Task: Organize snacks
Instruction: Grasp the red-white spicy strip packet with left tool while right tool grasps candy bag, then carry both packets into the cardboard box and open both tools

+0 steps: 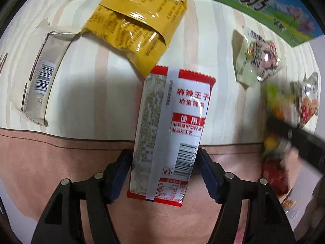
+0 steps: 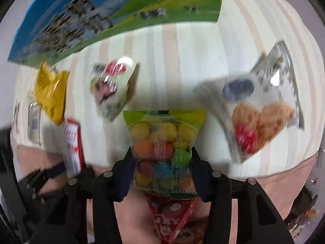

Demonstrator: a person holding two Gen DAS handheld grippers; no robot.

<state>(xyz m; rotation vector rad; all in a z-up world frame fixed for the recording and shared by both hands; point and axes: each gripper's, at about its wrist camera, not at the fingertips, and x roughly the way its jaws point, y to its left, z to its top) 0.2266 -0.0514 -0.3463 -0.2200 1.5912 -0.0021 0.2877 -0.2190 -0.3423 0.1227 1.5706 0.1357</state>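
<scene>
My left gripper [image 1: 163,158] is shut on a red-and-white spicy-strip packet [image 1: 168,134], held lengthwise over the striped cloth's front edge. My right gripper [image 2: 162,162] is shut on a clear bag of coloured gummy balls [image 2: 162,142]; that bag also shows blurred in the left wrist view [image 1: 276,105]. A red triangular packet [image 2: 172,215] lies below the right gripper. On the cloth lie a yellow packet [image 1: 136,28], a silver-white packet [image 1: 39,79], a pale green packet [image 1: 256,59] and a white cookie packet [image 2: 262,118].
A striped cloth [image 1: 97,93] covers the table, with a pink cloth [image 1: 61,162] at its front. A large green-and-blue milk carton box [image 2: 101,14] lies at the back. The right gripper's arm [image 1: 300,142] crosses the left view's right side.
</scene>
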